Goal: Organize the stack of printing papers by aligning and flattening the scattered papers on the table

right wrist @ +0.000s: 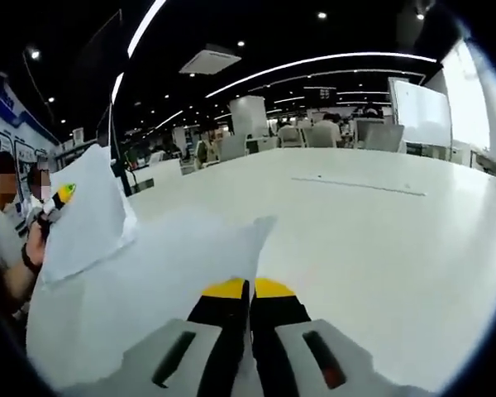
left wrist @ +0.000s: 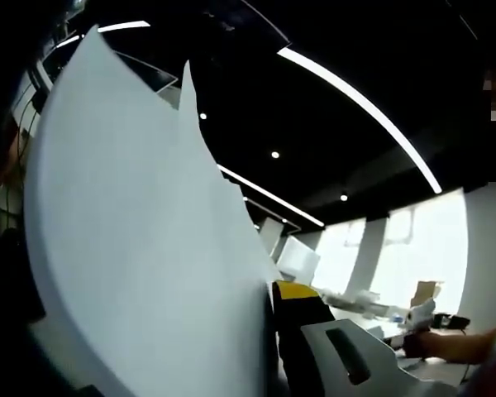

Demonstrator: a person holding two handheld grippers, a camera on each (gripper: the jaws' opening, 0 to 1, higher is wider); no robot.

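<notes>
While the right gripper (right wrist: 249, 302) pinches the papers (right wrist: 161, 273) above the desk (right wrist: 380, 231), these light, floppy sheets probably need edge grips; the left gripper's (left wrist: 302, 331) state is unclear.

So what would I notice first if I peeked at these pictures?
The white papers, held up big and close in the left gripper view. In the right gripper view the right claw, yellow-tipped, is pinched shut on a sheet, with the wide white table stretching away behind and the left claw at far left.

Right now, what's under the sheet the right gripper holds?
White table extends past the paper clamped in the right gripper. Whatever lies beneath that sheet is covered, so more papers there can't be confirmed.
</notes>
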